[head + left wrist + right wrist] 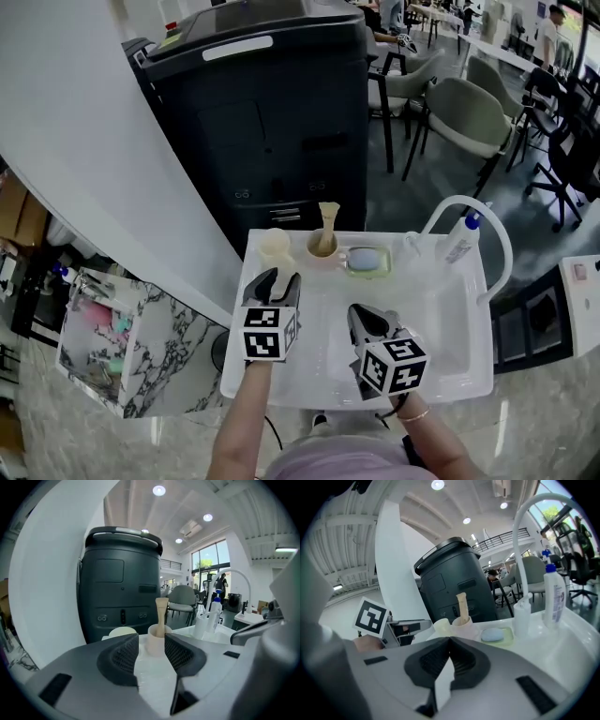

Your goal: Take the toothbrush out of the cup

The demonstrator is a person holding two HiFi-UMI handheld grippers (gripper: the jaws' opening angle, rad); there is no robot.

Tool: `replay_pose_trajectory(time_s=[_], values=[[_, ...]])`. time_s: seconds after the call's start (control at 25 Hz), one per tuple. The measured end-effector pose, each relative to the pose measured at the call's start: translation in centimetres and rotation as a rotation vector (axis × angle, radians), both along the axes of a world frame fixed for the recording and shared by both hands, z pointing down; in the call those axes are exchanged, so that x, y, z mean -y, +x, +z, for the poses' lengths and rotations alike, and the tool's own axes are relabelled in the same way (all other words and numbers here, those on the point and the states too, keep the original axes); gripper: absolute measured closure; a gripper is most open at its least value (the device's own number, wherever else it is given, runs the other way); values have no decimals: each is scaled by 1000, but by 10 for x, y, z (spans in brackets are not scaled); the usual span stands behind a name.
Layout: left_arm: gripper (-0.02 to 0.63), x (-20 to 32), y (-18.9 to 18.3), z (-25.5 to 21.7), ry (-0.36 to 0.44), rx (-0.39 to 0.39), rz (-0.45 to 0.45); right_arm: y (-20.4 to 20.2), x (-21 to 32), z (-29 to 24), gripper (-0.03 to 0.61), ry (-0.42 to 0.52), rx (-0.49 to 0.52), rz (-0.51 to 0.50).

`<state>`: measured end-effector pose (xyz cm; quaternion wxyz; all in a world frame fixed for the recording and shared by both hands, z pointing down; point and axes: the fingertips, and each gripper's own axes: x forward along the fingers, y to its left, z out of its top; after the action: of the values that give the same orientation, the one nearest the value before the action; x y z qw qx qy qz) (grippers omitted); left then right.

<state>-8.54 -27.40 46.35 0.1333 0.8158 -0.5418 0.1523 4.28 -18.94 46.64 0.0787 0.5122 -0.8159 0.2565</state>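
The toothbrush (327, 223) stands in the cup (322, 247), so the wide, empty left claw (278, 277) near the cup must next pinch it, while the right claw (361, 314) is closed, empty.

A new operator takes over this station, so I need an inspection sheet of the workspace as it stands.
Surface: white basin, bare in the middle.
Job's things: toothbrush upright in cup, at the back edge.
Clutter: second cup, soap on dish, blue-capped bottle.
Tools: left tool open, empty; right tool shut, empty.
Cables: nothing seen on the basin.
Surroundings: large dark machine behind, chairs, marble counter at left.
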Motion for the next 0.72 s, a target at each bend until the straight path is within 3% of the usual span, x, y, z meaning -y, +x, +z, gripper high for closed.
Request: replay_pose_trajectory(time_s=[0.32,0.72], values=[[442,40,55,-12,46,-45,88,36,6,3,574,-8,-4,91],[443,92,90,5,29,-43,94,73,20,16,574,-42,-13,181]])
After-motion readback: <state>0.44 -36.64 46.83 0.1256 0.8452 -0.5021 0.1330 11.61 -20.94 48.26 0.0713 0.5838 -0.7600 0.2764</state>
